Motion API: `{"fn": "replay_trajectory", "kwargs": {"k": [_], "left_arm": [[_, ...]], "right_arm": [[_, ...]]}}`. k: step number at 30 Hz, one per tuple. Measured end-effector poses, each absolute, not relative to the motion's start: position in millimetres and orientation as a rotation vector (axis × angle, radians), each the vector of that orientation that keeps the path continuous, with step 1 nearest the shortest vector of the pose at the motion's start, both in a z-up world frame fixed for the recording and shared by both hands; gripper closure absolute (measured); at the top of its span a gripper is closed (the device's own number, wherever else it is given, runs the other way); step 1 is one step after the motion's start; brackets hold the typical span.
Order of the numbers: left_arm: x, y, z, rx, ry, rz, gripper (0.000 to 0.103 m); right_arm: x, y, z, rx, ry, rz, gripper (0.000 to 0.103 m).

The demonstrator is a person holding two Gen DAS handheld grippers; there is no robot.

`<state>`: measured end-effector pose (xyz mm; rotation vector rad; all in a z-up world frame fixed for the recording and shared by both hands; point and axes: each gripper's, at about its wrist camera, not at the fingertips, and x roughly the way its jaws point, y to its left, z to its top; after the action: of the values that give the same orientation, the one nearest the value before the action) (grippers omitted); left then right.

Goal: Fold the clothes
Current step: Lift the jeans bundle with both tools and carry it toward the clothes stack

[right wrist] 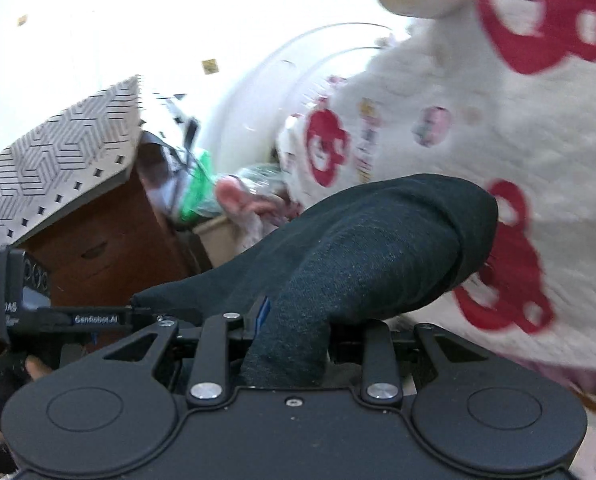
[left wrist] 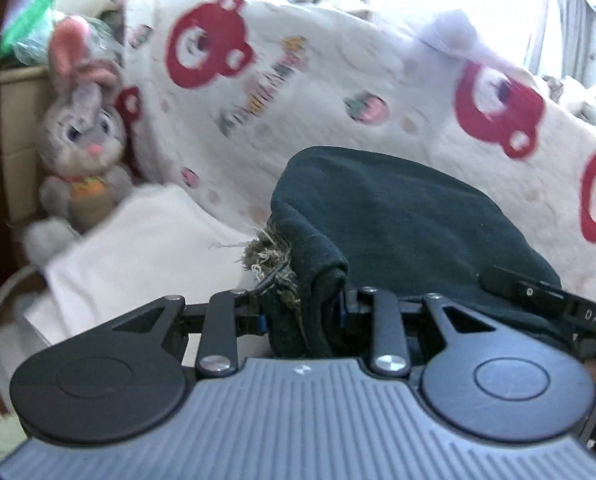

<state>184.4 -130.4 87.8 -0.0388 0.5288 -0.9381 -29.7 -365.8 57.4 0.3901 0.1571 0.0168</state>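
**Both tongs clamped on dark garment, mid-fold**

Left tongs [left wrist: 304, 312]: pinched tight on a bunched edge of the dark garment [left wrist: 398, 216], right at a frayed hem [left wrist: 271, 260]. Right tongs [right wrist: 287, 332]: also closed on a thick roll of the same dark cloth [right wrist: 378, 248]. Each wrist view shows the other gripper close by at its edge, so my two holds sit near each other.

The garment is lifted off the bed, doubled over and hanging between the holds, above the white blanket with red bear prints [left wrist: 338, 92]. A white pillow [left wrist: 137, 248] and a plush rabbit [left wrist: 81, 128] sit to the left on the bed; a brown cabinet [right wrist: 97, 248] is beyond.

My read: fold is in progress, cloth gathered, not yet laid flat. Next move: lower it onto the blanket, line up the edges, then release. Risk: thick bunches in the tongs may leave the fold uneven. Frames are blurred, so the cloth's layering is hard to read.
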Motion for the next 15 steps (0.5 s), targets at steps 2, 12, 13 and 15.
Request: {"fn": "replay_trajectory", "kwargs": {"k": [2,12,13,15], "left_arm": [[205.3,-125.6,97.9,-0.036,0.521,-0.905,0.076],[288.8,-102.5,119.9,-0.007,0.429,-0.724,0.075],[299.4,-103.2,110.6,0.008,0.456,-0.709,0.075],[324.7,-105.7,81.2,0.009,0.555,-0.659,0.075]], "right_arm": [[-4.7,-362.6,65.2,0.395,0.133,0.042,0.070],[116.0,-364.9,72.4,0.523,0.041,0.165,0.069],[127.2,-366.8,59.6,0.573,0.065,0.164,0.069],[148.0,-368.8,28.4,0.650,0.150,0.152,0.064]]}}
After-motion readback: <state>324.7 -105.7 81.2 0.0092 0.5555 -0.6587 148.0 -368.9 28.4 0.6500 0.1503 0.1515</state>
